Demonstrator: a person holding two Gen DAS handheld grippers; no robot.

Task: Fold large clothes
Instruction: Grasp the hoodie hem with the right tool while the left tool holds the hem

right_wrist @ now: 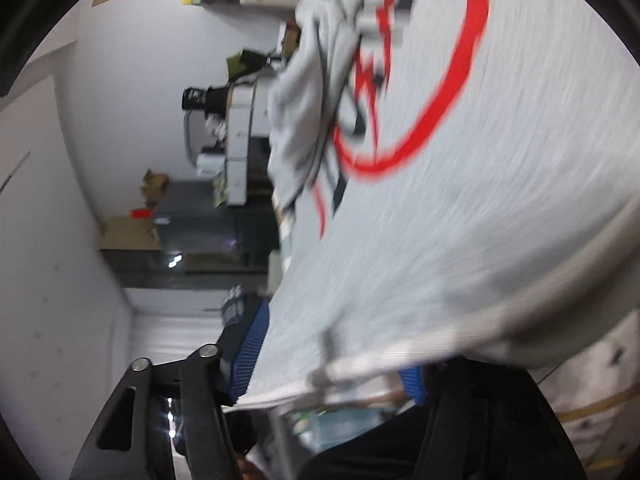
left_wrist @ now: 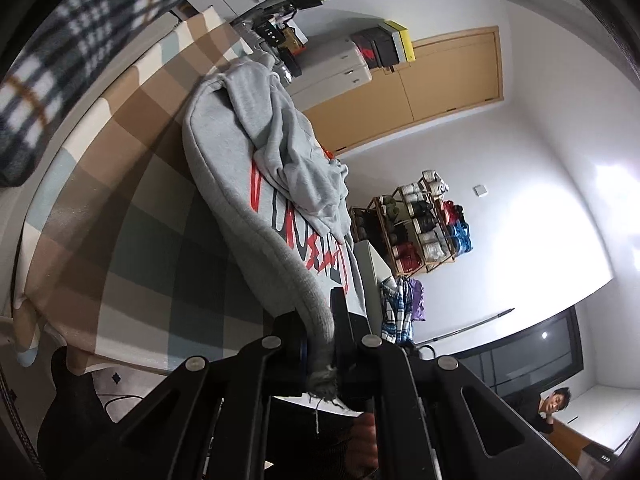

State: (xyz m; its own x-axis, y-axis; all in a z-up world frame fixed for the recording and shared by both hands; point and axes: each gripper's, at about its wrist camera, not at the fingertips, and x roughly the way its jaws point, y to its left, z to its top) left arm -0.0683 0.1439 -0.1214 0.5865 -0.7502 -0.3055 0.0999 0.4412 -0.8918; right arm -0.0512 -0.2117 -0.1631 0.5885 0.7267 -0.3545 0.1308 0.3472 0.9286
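A grey hoodie (left_wrist: 248, 168) with red and black print lies bunched on a checked bed cover (left_wrist: 132, 208) in the left wrist view. My left gripper (left_wrist: 320, 332) is shut on its ribbed hem (left_wrist: 316, 304), and a frayed end pokes out behind the fingers. In the blurred right wrist view the same hoodie (right_wrist: 460, 220) fills the right side, its red ring print (right_wrist: 440, 100) up top. My right gripper (right_wrist: 330, 366) has its blue pads (right_wrist: 250, 352) well apart. The hoodie's lower edge lies between them, and neither pad clearly presses on it.
A dark plaid blanket (left_wrist: 80, 40) lies at the bed's far end. Beyond the bed stand white drawers (left_wrist: 340, 68), a wooden door (left_wrist: 440, 80) and a shoe rack (left_wrist: 424, 228). A person (left_wrist: 552, 404) sits low at the right. Cardboard boxes (right_wrist: 132, 232) and cabinets line the wall.
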